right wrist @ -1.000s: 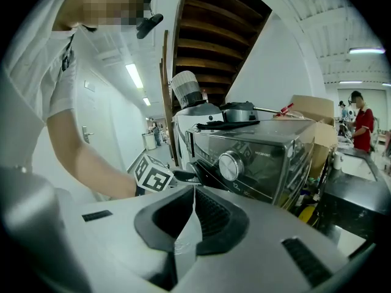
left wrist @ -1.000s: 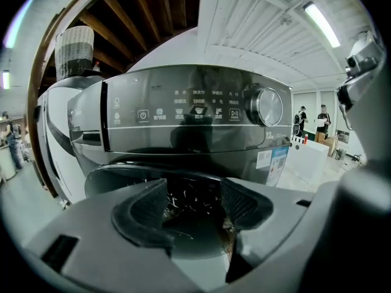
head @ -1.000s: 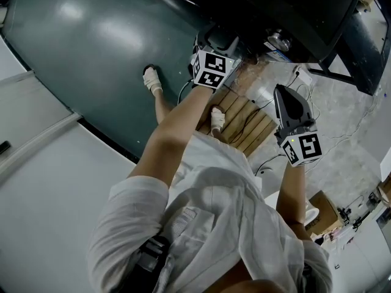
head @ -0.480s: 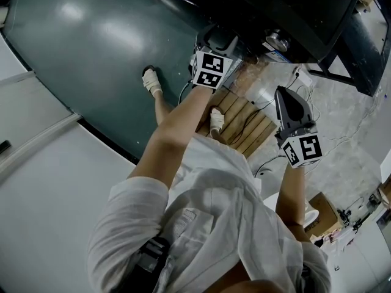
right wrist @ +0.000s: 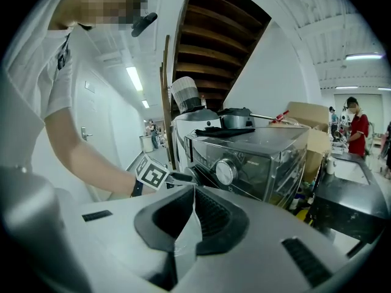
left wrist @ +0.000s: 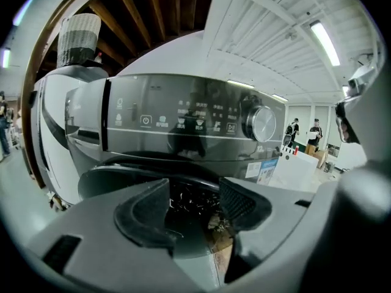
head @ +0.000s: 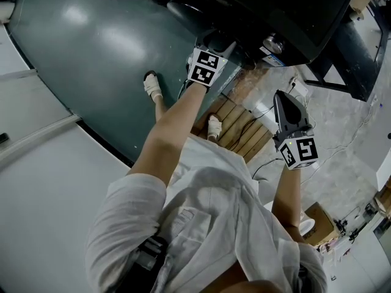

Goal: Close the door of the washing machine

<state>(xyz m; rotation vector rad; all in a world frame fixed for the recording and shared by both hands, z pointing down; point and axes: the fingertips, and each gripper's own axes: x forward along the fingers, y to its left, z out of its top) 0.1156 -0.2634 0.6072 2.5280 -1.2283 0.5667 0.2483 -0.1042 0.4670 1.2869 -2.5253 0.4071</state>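
Observation:
The dark washing machine (head: 269, 11) stands at the top of the head view. My left gripper (head: 215, 43) reaches to its front. In the left gripper view the control panel (left wrist: 183, 124) and knob (left wrist: 259, 122) fill the middle, and the round door's dark rim (left wrist: 122, 174) curves just below. My left gripper (left wrist: 192, 209) has just been closing slightly but stands open, nothing pinched; the door glass shows beyond the gap. My right gripper (head: 278, 97) hangs to the right, away from the machine (right wrist: 256, 157), with its jaws (right wrist: 192, 215) shut on nothing.
A wooden pallet (head: 244, 124) with cables lies under the person's sandalled feet (head: 153, 85). A cardboard box (head: 324, 209) sits at lower right. A wooden staircase (right wrist: 208, 41) rises behind the machine. People stand in the background (left wrist: 314, 133), one in red (right wrist: 354, 118).
The left gripper stays at the machine's front. The right gripper has lifted slightly, and the head view has shifted a little.

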